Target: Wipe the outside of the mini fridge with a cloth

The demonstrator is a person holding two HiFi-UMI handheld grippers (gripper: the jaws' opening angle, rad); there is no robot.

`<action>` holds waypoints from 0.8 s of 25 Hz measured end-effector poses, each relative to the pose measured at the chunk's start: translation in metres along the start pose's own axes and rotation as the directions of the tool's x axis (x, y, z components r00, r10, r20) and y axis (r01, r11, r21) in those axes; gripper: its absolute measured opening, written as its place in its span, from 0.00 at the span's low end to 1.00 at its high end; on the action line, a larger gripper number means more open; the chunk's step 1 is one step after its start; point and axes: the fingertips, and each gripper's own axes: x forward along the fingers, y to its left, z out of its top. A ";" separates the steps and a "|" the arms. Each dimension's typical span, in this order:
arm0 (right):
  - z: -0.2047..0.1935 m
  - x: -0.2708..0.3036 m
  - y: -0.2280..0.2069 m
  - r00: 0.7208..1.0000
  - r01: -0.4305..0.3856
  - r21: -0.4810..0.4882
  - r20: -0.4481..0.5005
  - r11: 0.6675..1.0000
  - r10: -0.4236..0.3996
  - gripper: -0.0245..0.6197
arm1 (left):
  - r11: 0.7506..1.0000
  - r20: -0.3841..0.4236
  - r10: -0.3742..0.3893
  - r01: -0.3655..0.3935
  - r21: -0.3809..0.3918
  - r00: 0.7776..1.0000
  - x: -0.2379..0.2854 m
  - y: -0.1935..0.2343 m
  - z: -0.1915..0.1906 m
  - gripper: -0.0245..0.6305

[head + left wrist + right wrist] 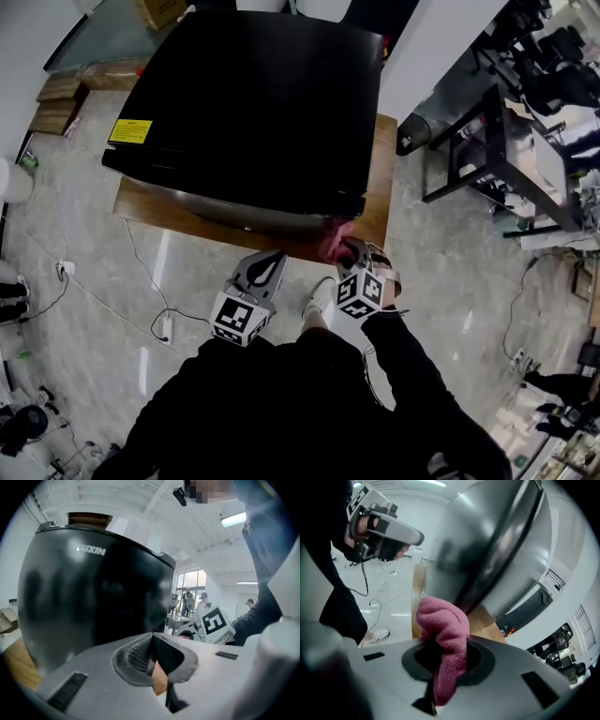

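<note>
Right gripper view: cloth (443, 625) clamped in right gripper (440, 663) jaws, against the mini fridge (487, 550); left gripper (152, 660) jaws together.

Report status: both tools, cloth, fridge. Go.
Right tool shut on pink cloth, at mini fridge front corner. Left tool shut, empty, off fridge. Nothing in the way.

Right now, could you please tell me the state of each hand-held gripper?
Left hand-held gripper: closed, empty.
Right hand-held gripper: closed on the pink cloth.
</note>
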 end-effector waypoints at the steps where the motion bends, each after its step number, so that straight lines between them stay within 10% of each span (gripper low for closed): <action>1: 0.016 -0.008 0.010 1.000 0.015 0.019 0.005 1.000 -0.015 0.14 | 1.000 0.008 -0.015 0.015 0.007 1.000 -0.013 0.009 0.004 0.05; 8: 0.151 -0.064 0.053 0.969 0.144 0.194 0.172 0.970 -0.178 0.14 | 0.995 0.057 -0.084 0.080 0.066 0.995 -0.101 0.065 0.031 0.05; 20: 0.384 -0.102 0.083 0.813 0.271 0.187 0.482 0.944 -0.328 0.14 | 0.984 0.201 0.023 -0.058 0.167 0.979 -0.219 0.176 0.112 0.05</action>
